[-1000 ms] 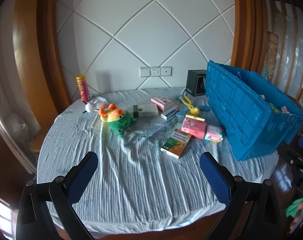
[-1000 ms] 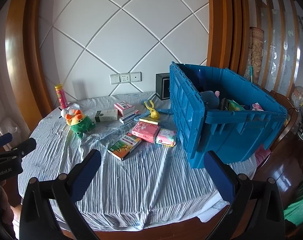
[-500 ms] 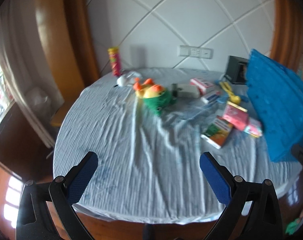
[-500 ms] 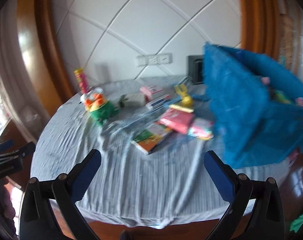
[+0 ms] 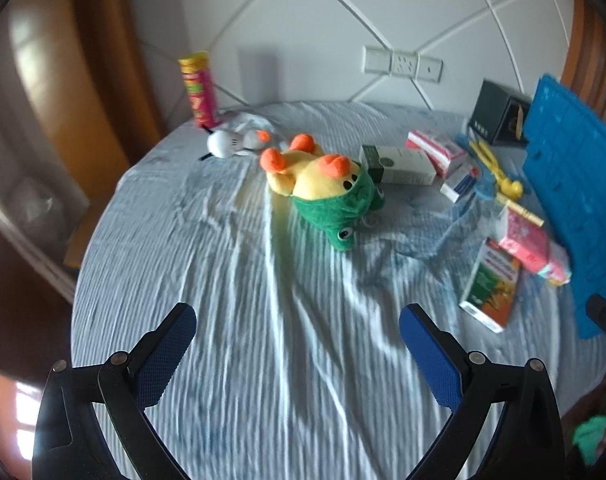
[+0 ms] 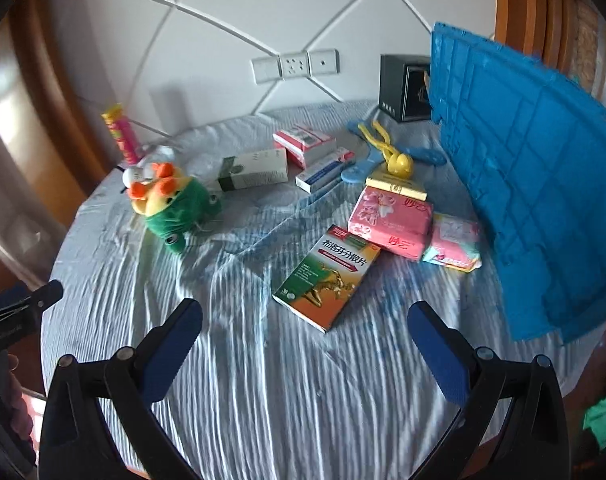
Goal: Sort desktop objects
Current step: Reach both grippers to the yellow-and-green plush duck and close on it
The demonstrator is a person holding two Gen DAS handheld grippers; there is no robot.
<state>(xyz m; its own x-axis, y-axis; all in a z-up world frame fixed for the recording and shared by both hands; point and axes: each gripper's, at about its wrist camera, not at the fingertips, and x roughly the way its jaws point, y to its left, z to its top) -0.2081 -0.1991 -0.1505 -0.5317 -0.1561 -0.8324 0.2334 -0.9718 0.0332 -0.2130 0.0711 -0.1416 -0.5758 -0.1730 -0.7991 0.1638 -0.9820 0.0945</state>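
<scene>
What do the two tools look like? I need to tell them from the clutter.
Both match: the left tool and right tool each have two black, riveted fingers tipped with textured blue pads. No cables or sleeves show.

Left tool point(image 5: 297, 334), right tool point(image 6: 305, 326): jaws wide.

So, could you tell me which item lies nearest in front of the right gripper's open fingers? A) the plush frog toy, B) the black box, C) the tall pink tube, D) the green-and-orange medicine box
D: in the right wrist view the green-and-orange medicine box lies flat on the tablecloth just ahead of the open right gripper, closer than anything else.
</scene>
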